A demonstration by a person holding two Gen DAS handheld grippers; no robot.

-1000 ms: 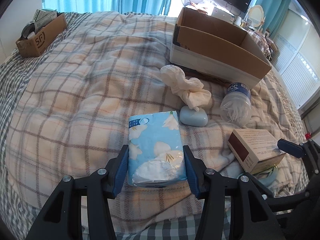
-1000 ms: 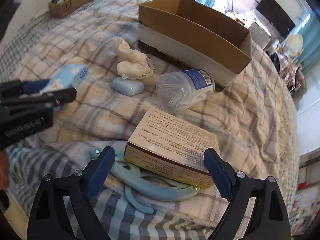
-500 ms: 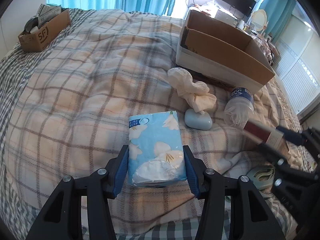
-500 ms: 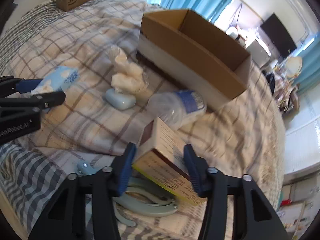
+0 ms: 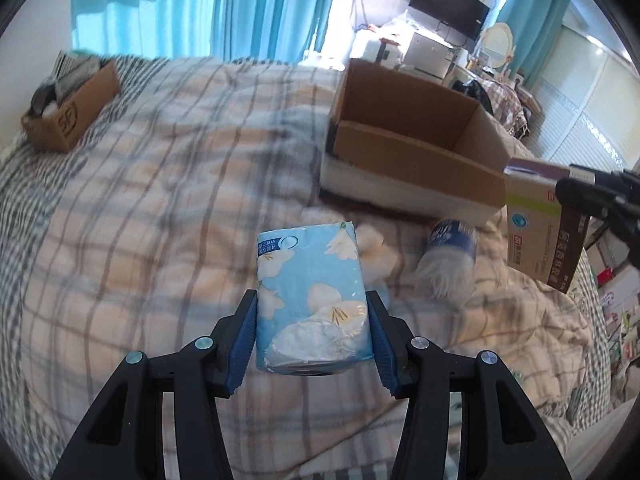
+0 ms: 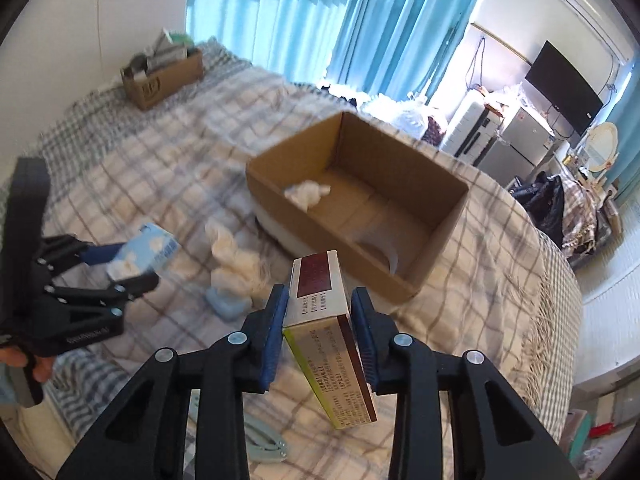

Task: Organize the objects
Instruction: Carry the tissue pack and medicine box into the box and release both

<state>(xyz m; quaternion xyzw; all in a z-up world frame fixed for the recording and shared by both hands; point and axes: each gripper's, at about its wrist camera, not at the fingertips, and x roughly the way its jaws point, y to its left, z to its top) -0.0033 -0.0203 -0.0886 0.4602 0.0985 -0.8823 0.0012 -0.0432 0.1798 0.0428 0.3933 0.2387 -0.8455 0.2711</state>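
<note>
My left gripper [image 5: 312,312] is shut on a blue flowered tissue pack [image 5: 312,292] and holds it above the plaid bed. It also shows in the right wrist view [image 6: 140,256]. My right gripper [image 6: 320,312] is shut on a brown and yellow carton [image 6: 328,332], lifted and standing on edge; the carton also shows in the left wrist view [image 5: 544,232]. A big open cardboard box [image 6: 440,232] lies ahead with a white cloth [image 6: 306,194] inside. On the bed lie a cream cloth [image 6: 236,264], a pale blue soap case [image 6: 226,304] and a clear bottle [image 5: 448,264].
A small cardboard box [image 5: 68,108] full of items sits at the bed's far left corner. A pale blue hanger [image 6: 264,440] lies near the bed's front edge. Blue curtains, a television and shelves stand beyond the bed.
Both grippers have risen from the bed. The right gripper closed on the carton and lifted it, turning it on edge. The left carries the tissue pack higher, toward the big box.
</note>
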